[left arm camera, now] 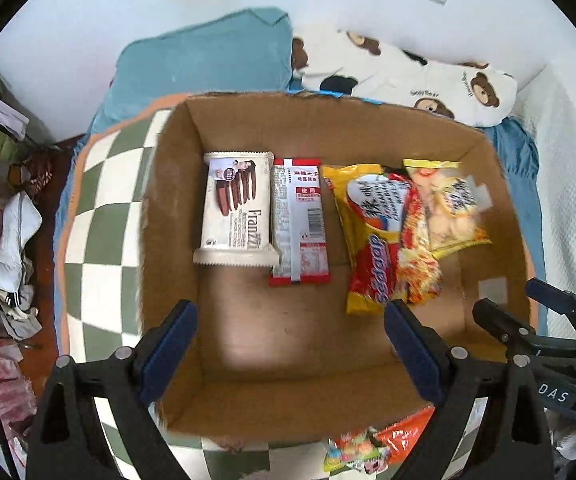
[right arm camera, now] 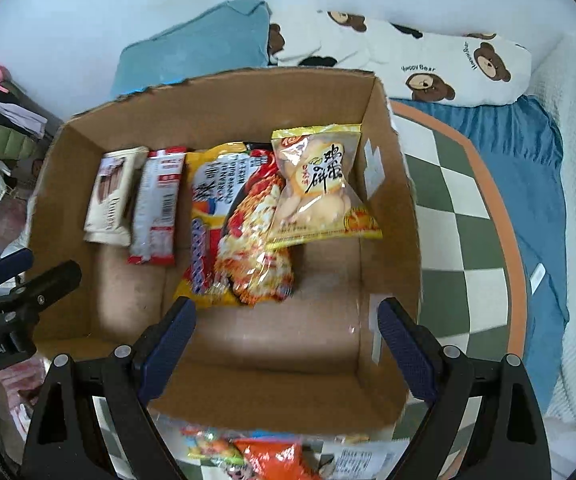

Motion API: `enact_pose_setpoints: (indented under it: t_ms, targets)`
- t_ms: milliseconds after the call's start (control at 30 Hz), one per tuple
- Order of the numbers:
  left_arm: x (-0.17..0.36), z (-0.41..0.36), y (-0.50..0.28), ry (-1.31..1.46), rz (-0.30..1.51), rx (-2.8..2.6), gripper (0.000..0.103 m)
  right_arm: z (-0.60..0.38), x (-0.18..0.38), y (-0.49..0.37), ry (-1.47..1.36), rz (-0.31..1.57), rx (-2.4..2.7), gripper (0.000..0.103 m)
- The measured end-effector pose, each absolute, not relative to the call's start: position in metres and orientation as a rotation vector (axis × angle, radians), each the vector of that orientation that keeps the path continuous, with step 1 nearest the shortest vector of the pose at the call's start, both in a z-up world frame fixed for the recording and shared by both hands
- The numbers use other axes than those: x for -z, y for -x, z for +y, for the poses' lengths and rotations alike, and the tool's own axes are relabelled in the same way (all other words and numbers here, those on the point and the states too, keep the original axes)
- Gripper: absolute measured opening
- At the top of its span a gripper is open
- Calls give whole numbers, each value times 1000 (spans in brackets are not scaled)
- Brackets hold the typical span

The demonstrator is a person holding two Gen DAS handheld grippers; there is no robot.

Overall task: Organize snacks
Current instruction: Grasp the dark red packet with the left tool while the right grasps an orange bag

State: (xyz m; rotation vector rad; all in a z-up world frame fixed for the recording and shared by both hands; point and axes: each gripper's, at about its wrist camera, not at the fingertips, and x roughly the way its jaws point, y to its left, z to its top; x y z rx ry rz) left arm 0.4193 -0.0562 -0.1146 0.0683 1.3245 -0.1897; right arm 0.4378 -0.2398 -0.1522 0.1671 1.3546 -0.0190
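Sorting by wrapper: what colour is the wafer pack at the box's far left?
The wafer pack is cream-white with brown wafers printed; clearest in the left wrist view.

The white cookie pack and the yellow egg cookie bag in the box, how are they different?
The white cookie pack lies at the left end of the row; the yellow egg cookie bag lies at the right end. The white pack lies flat on the box floor; the yellow bag overlaps the noodle packet. Both sit inside the cardboard box.

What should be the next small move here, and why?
Probably bring the right gripper down to the orange packet lying outside the cardboard box: both grippers' jaws are open and empty, and four snacks already lie inside.
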Motion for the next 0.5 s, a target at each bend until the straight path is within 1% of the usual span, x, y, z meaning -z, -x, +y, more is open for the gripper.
enact_pose_setpoints:
  t_ms: [367, 500]
  targets:
    - [75, -53, -344, -51, 1244, 227, 95, -224, 102, -356, -176, 1242, -4, 94]
    - [73, -50, -313, -44, 1239, 240, 95, -223, 98, -325, -218, 1229, -13, 94]
